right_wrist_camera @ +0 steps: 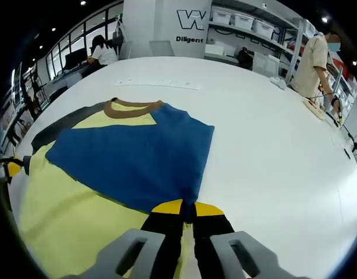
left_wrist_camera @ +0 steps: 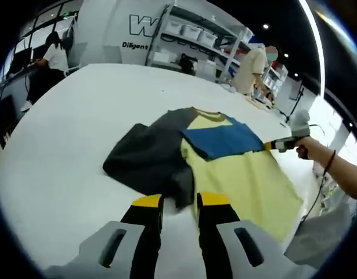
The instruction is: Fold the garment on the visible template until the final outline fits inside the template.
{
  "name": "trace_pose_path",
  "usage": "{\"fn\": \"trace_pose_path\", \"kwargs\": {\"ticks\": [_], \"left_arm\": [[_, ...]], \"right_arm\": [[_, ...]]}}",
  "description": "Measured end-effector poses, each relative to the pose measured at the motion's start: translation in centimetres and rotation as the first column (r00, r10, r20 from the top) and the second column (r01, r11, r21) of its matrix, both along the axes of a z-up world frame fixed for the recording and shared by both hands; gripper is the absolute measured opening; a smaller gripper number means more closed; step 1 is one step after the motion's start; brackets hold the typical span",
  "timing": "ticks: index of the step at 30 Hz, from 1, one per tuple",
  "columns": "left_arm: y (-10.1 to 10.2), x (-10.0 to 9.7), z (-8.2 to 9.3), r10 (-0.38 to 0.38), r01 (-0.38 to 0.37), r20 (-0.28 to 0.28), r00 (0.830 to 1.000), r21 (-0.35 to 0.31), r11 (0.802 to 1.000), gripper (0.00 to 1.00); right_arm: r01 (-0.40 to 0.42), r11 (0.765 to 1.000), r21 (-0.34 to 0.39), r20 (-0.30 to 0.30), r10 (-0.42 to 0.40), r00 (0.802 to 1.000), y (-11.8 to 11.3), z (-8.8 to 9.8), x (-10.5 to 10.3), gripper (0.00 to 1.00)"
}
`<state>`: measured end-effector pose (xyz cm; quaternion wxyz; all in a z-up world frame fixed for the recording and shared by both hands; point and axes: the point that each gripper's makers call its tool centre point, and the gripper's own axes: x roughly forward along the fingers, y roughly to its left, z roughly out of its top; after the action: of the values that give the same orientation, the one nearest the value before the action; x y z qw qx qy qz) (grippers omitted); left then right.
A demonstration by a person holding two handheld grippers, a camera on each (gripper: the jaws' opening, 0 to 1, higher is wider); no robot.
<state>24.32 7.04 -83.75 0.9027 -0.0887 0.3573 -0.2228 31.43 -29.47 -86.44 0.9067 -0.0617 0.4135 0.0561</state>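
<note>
A garment with a yellow body (left_wrist_camera: pixel 248 180) (right_wrist_camera: pixel 68 215), a brown collar (right_wrist_camera: pixel 132 106), a blue sleeve (left_wrist_camera: pixel 224 139) (right_wrist_camera: pixel 132 157) and a dark grey sleeve (left_wrist_camera: pixel 146 160) lies on the white table (left_wrist_camera: pixel 68 139). The blue sleeve is folded across the chest. My right gripper (right_wrist_camera: pixel 188 210) is shut on that sleeve's tip; in the left gripper view it sits at the garment's right side (left_wrist_camera: pixel 276 144), held by a hand. My left gripper (left_wrist_camera: pixel 180 202) stands slightly open, and the grey sleeve's edge lies between its yellow tips. One tip pokes in at the right gripper view's left edge (right_wrist_camera: pixel 13 168).
The wide white table (right_wrist_camera: pixel 271 157) spreads around the garment, with a faint pale strip (right_wrist_camera: pixel 158 85) beyond the collar. A person (right_wrist_camera: pixel 314 61) stands at the far edge and another (left_wrist_camera: pixel 53 58) sits at a desk. Shelving (left_wrist_camera: pixel 195 35) lines the back.
</note>
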Motion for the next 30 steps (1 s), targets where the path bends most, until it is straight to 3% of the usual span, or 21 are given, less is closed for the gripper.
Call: {"fn": "trace_pose_path", "kwargs": {"ticks": [4, 8, 18, 30], "left_arm": [[-0.5, 0.1, -0.9, -0.021, 0.021, -0.017, 1.0, 0.013, 1.0, 0.17], [-1.1, 0.5, -1.5, -0.019, 0.018, -0.039, 0.999, -0.034, 0.999, 0.01], [-0.4, 0.8, -2.2, -0.003, 0.002, -0.061, 0.998, -0.014, 1.0, 0.0], [3.2, 1.9, -1.4, 0.017, -0.014, -0.033, 0.999, 0.084, 0.996, 0.0]], "right_arm": [[-0.001, 1.0, 0.001, 0.0, 0.001, 1.0, 0.0, 0.0, 0.1, 0.0], [-0.006, 1.0, -0.002, 0.002, 0.006, 1.0, 0.0, 0.0, 0.1, 0.0], [-0.008, 1.0, 0.006, 0.007, 0.008, 1.0, -0.1, 0.0, 0.1, 0.0], [-0.012, 1.0, 0.009, 0.009, 0.012, 1.0, -0.1, 0.0, 0.3, 0.0]]}}
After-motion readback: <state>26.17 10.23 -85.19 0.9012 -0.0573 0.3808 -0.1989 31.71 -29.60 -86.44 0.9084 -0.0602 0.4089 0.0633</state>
